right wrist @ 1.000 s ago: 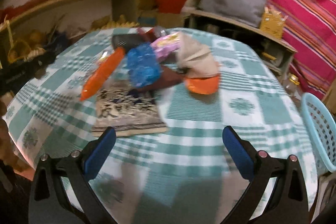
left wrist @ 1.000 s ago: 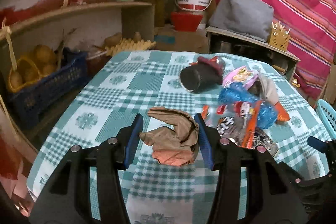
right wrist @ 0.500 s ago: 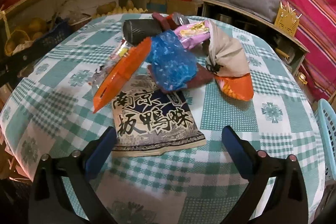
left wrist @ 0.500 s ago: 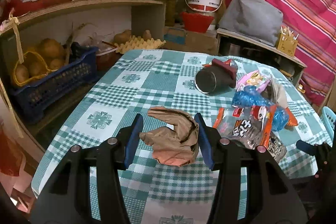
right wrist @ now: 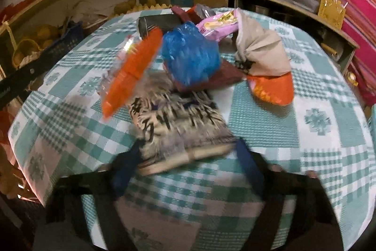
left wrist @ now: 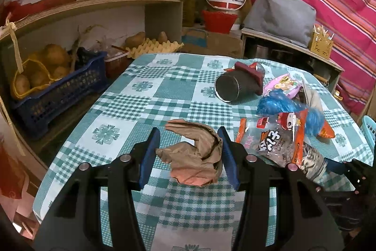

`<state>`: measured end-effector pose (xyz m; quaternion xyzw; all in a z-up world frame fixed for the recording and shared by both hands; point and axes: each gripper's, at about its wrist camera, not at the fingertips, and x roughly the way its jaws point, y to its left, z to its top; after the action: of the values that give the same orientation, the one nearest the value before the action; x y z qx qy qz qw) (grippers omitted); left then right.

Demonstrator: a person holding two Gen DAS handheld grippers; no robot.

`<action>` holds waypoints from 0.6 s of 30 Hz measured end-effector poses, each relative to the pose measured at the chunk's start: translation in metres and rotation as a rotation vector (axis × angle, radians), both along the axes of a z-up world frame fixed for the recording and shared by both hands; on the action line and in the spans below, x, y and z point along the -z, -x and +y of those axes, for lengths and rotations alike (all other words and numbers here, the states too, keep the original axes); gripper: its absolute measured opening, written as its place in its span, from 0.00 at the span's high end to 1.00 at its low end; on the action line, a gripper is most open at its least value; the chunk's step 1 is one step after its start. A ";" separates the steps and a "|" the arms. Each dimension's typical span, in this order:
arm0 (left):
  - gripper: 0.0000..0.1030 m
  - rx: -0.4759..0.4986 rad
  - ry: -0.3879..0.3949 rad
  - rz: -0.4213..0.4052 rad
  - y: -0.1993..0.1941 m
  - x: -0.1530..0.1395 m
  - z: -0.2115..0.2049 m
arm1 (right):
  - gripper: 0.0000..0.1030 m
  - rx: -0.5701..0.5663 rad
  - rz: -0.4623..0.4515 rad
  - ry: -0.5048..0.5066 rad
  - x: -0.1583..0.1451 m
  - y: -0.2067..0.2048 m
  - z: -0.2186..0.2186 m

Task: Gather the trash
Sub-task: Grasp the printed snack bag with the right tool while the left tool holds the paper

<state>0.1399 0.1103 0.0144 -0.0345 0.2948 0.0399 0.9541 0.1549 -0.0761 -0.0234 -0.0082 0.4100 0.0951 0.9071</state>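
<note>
Right wrist view is blurred – the right hand-held gripper (right wrist: 188, 157) is closing around the printed pouch (right wrist: 181, 131) on the desk (right wrist: 305, 145), seemingly touching; squeeze squarely. The left hand-held gripper (left wrist: 189, 154) clamps crumpled brown paper (left wrist: 195, 157).

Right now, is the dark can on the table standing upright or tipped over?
Tipped over. The dark can lies on its side on the checked tablecloth, its round open mouth facing the left wrist camera.
</note>
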 end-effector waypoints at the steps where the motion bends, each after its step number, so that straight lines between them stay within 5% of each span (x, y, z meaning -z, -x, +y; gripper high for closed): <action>1: 0.52 0.002 -0.002 -0.002 0.000 0.000 -0.001 | 0.52 -0.001 0.002 -0.011 -0.001 0.000 -0.003; 8: 0.52 0.023 -0.049 -0.010 0.001 0.000 -0.016 | 0.78 0.013 -0.030 -0.066 -0.008 0.010 -0.040; 18: 0.52 0.096 -0.102 -0.050 0.008 -0.010 -0.056 | 0.84 0.064 -0.075 -0.136 -0.022 0.032 -0.105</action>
<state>0.1322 0.0544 0.0242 0.0272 0.2699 0.0082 0.9625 0.1227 -0.1809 -0.0016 0.0628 0.3685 0.0931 0.9228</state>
